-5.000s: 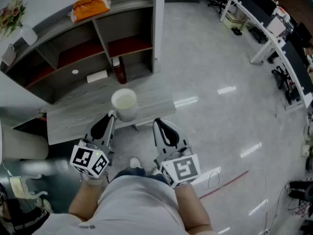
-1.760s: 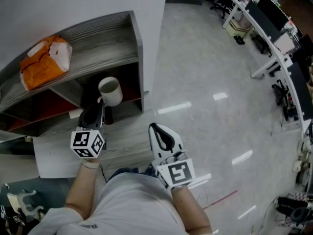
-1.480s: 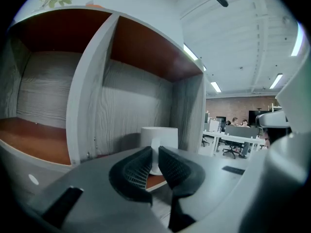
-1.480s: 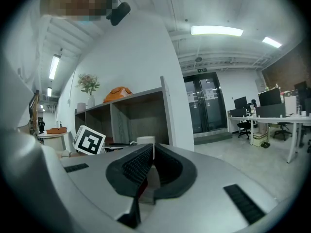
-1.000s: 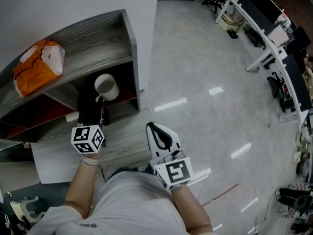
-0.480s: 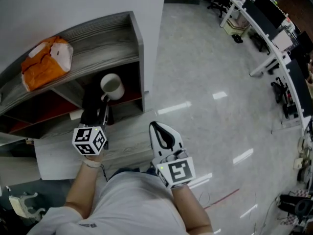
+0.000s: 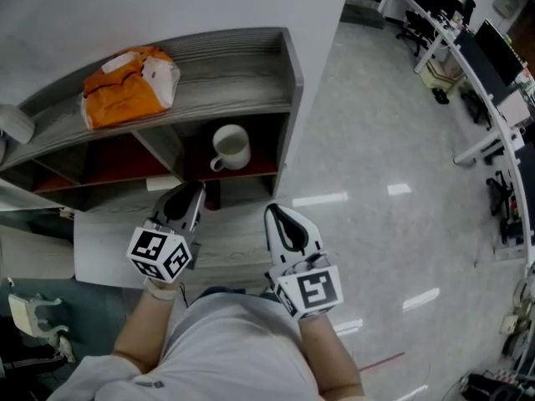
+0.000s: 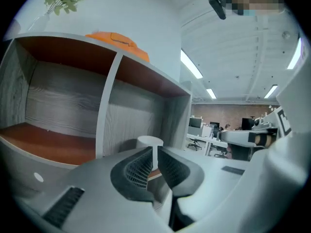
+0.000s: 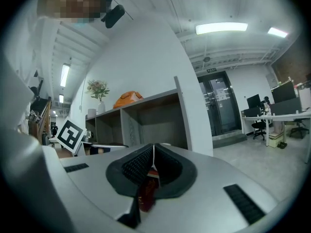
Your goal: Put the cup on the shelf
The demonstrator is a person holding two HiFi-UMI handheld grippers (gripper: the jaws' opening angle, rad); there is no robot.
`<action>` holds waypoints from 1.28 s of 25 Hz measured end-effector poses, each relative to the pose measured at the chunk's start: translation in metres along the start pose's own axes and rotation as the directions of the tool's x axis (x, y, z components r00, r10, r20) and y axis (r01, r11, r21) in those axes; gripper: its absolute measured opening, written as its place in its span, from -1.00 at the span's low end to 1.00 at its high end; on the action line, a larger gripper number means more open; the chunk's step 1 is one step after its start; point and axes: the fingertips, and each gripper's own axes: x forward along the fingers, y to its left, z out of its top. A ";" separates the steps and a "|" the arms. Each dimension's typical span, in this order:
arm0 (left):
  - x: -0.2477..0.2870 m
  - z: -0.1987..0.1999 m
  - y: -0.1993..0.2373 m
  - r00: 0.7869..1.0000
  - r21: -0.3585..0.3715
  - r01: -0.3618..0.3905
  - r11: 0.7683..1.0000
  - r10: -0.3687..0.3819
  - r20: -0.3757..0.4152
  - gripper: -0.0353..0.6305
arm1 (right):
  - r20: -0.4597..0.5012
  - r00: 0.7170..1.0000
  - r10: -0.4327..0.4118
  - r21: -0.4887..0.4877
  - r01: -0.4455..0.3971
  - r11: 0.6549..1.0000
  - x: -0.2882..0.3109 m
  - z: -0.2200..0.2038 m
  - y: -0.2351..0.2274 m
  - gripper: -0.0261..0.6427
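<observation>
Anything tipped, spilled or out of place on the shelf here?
Nothing stands out. The white cup stands upright in the right-hand compartment of the shelf, clear of the left gripper, with no spill visible. The orange bag lies on the shelf top.

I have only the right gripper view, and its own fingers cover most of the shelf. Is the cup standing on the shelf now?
Observer: Yes. The cup stands upright in the right compartment of the shelf, just under the top board.
Operator: Does the left gripper hold it?
Observer: No. The left gripper is apart from the cup, in front of the shelf. Its fingers have a narrow gap with nothing in it.
Operator: Where does the handle point?
Observer: The handle points out of the shelf, toward the left gripper.
</observation>
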 end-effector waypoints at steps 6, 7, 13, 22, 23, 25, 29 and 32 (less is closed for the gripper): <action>-0.029 0.009 -0.002 1.000 -0.008 0.010 1.000 -0.010 0.026 -0.79 | 0.008 0.994 0.113 -0.003 -0.113 0.994 0.025 0.002 0.028 -0.86; -0.033 0.009 -0.001 1.000 -0.016 0.005 1.000 -0.005 0.030 -0.80 | 0.010 0.991 0.130 -0.003 -0.130 0.991 0.029 0.003 0.034 -0.86; -0.060 0.008 0.005 0.999 -0.052 -0.007 0.999 0.009 0.051 -0.82 | 0.001 0.974 0.228 -0.007 -0.228 0.974 0.044 0.000 0.064 -0.86; -0.085 0.003 0.012 0.998 -0.091 -0.011 0.996 0.017 0.065 -0.84 | -0.023 0.941 0.337 -0.005 -0.338 0.941 0.056 -0.009 0.103 -0.86; -0.086 0.002 0.013 0.998 -0.093 -0.013 0.996 0.018 0.063 -0.84 | -0.024 0.939 0.343 -0.007 -0.343 0.939 0.057 -0.010 0.105 -0.86; -0.088 0.001 0.014 0.998 -0.096 -0.015 0.995 0.021 0.059 -0.84 | -0.017 0.936 0.350 -0.007 -0.351 0.936 0.059 -0.008 0.109 -0.86; -0.090 0.000 0.018 0.998 -0.097 -0.022 0.995 0.028 0.057 -0.84 | -0.014 0.934 0.357 -0.002 -0.357 0.934 0.061 -0.008 0.114 -0.86; -0.090 0.000 0.021 0.998 -0.100 -0.027 0.995 0.033 0.059 -0.84 | -0.013 0.937 0.350 0.005 -0.350 0.937 0.062 -0.008 0.115 -0.86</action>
